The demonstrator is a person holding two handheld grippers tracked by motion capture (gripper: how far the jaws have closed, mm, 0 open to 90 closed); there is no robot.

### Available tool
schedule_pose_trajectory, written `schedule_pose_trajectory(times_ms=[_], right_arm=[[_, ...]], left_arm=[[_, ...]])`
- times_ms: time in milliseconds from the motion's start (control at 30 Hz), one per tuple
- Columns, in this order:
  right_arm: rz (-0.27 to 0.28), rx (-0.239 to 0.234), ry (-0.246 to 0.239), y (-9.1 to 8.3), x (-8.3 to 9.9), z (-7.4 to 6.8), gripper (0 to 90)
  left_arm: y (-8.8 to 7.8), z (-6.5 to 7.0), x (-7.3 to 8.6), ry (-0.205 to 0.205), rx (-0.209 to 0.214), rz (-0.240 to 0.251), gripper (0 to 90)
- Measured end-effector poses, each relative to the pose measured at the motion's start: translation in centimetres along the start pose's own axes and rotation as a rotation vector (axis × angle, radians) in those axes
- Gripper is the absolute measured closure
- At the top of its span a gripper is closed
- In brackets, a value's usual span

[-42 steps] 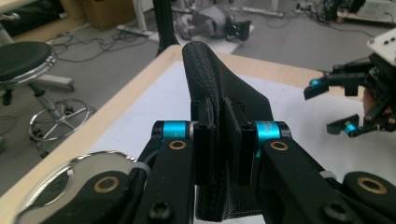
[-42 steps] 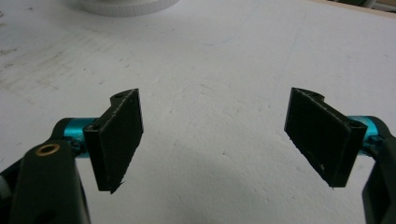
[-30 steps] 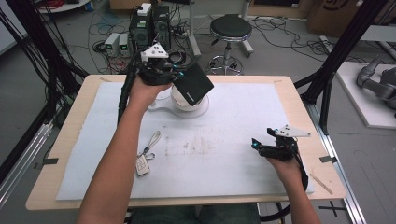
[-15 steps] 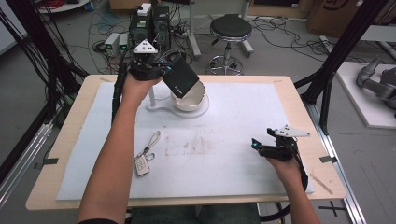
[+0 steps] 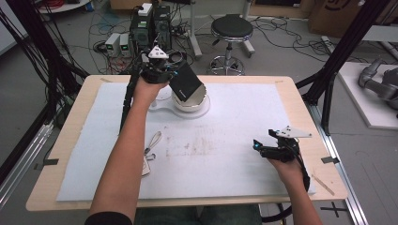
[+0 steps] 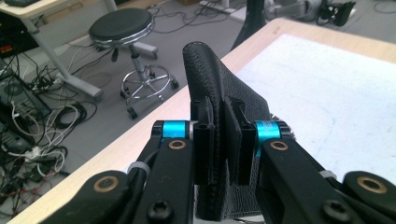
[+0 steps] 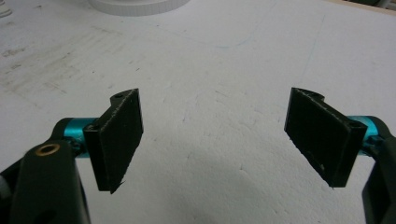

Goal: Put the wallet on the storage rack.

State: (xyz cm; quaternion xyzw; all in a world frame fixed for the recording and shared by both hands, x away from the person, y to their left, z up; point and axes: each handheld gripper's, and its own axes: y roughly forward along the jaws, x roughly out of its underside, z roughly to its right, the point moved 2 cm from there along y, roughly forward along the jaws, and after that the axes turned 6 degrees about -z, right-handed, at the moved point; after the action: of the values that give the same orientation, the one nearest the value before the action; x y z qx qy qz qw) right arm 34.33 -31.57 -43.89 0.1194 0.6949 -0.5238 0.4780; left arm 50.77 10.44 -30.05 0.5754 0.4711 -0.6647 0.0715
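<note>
White foam sheeting (image 5: 225, 140) covers the wooden counter (image 5: 70, 136), with grey floor, cables and a black round stool (image 5: 228, 28) beyond its far edge.

At the far left, the left gripper (image 5: 180, 84) has its jaws clamped tight on a black leather-grain pouch (image 5: 186, 83); in the left gripper view the pouch (image 6: 210, 79) stands pinched edge-on between the two black pads and rises well above them. From the high view the pouch hangs tilted, its lower corner over or in the mouth of a white bowl-shaped holder (image 5: 190, 101); whether it touches the rim cannot be told. The holder sits on a flat white base (image 5: 162, 107) on the sheeting. The left hand (image 5: 148, 89) grips the tool from the near side, the forearm running back towards the near edge.

At the near right, the right gripper (image 5: 257, 145) lies low over the sheeting with its jaws spread wide and nothing between them; the right gripper view shows bare, scuffed sheet in the gap.

A small tag on a looped cord (image 5: 150, 150) lies on the sheet at the near left, beside the left forearm.
</note>
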Motion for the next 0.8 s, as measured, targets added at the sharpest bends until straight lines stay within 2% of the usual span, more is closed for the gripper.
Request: schedule_pose_trajectory(times_ms=[200,333,467,633,800], right_arm=[[0.000,-0.002,0.001,0.0,0.1,0.1,19.7],[0.000,-0.003,0.004,0.1,0.1,0.2,19.7],[0.000,-0.004,0.005,0.1,0.1,0.2,19.7],[-0.005,-0.006,0.001,0.1,0.1,0.1,19.6],[-0.004,-0.006,0.000,0.2,0.0,-0.1,19.7]], left_arm=[[1.9,0.4,0.9,-0.012,-0.019,-0.018,82.1],[2.4,0.4,1.2,-0.019,-0.026,-0.024,82.0],[2.9,0.7,1.5,0.033,-0.073,-0.046,81.8],[3.3,1.0,1.8,0.045,-0.075,-0.058,81.8],[4.2,1.7,2.3,0.056,-0.057,-0.078,81.6]])
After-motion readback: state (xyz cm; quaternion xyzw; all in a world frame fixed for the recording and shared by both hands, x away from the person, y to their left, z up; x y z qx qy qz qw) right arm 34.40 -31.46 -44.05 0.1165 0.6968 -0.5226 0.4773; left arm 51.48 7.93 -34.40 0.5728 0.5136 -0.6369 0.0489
